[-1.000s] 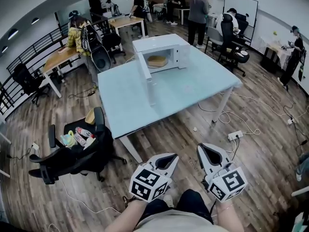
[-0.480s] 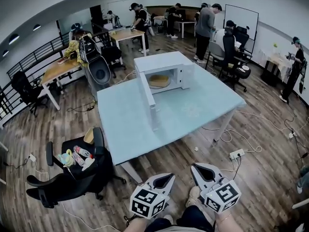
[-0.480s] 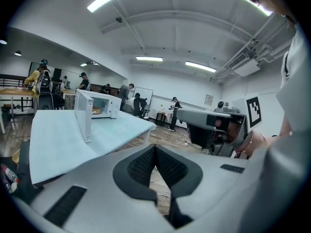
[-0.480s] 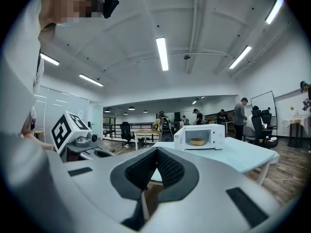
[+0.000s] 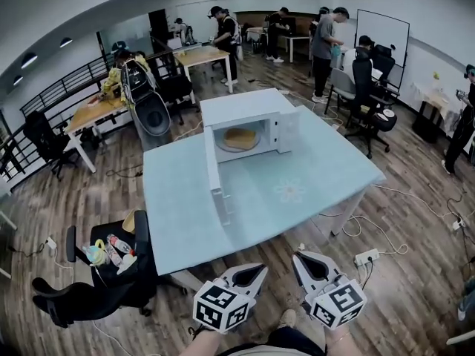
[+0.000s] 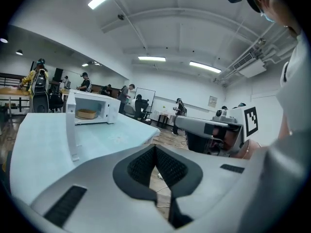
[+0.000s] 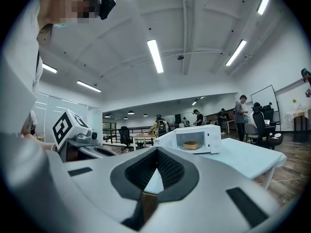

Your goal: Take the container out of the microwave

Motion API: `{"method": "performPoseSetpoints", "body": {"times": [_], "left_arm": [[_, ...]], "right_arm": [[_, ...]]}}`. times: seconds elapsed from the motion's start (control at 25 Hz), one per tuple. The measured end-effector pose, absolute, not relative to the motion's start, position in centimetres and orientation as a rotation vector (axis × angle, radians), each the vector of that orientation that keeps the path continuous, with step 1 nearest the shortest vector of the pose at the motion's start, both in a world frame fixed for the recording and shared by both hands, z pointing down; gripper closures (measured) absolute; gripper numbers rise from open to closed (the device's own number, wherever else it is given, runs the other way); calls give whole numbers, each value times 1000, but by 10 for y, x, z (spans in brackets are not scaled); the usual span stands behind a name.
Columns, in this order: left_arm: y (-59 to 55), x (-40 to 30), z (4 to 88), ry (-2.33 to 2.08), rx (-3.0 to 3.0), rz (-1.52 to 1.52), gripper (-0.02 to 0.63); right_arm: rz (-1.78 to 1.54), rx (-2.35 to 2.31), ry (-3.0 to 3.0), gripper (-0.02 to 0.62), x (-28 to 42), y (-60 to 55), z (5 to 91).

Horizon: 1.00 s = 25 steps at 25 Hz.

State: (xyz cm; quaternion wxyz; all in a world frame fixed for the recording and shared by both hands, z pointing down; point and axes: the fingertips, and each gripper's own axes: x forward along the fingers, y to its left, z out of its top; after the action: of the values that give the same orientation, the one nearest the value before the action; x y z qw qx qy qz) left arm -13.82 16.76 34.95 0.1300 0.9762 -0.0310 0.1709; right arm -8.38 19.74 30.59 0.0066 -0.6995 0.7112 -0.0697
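Observation:
A white microwave (image 5: 245,117) stands on the far half of a pale blue table (image 5: 312,191), its door (image 5: 217,184) swung open toward me. A tan round container (image 5: 239,138) sits inside the cavity. Both grippers hover low over the wooden floor, short of the table's near edge. My left gripper (image 5: 256,274) and my right gripper (image 5: 306,263) are both shut and hold nothing. The left gripper view shows the left gripper (image 6: 155,147) and, far off, the microwave (image 6: 92,109) and container (image 6: 86,113). In the right gripper view, beyond the right gripper (image 7: 156,149), are the microwave (image 7: 197,139) and container (image 7: 190,145).
A black office chair (image 5: 104,277) loaded with small items stands left of the table's near corner. A power strip (image 5: 367,256) and cables lie on the floor at right. Several people, desks and chairs fill the back of the room.
The table and microwave have come closer in the head view. Both grippers have moved forward toward the table's near edge, still shut and empty.

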Motion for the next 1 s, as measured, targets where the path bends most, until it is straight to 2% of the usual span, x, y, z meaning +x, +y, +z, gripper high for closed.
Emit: {"method": "performPoseSetpoints", "body": {"times": [0.32, 0.56, 1.0], "left_arm": [[146, -18, 352, -144, 2882, 506, 595], [161, 43, 362, -93, 2878, 574, 594], [118, 91, 378, -182, 2859, 636, 594]], "right_arm": [[-140, -2154, 2293, 586, 32, 177, 302], [-190, -2223, 2153, 586, 122, 197, 299], [-256, -2175, 2121, 586, 159, 175, 318]]}}
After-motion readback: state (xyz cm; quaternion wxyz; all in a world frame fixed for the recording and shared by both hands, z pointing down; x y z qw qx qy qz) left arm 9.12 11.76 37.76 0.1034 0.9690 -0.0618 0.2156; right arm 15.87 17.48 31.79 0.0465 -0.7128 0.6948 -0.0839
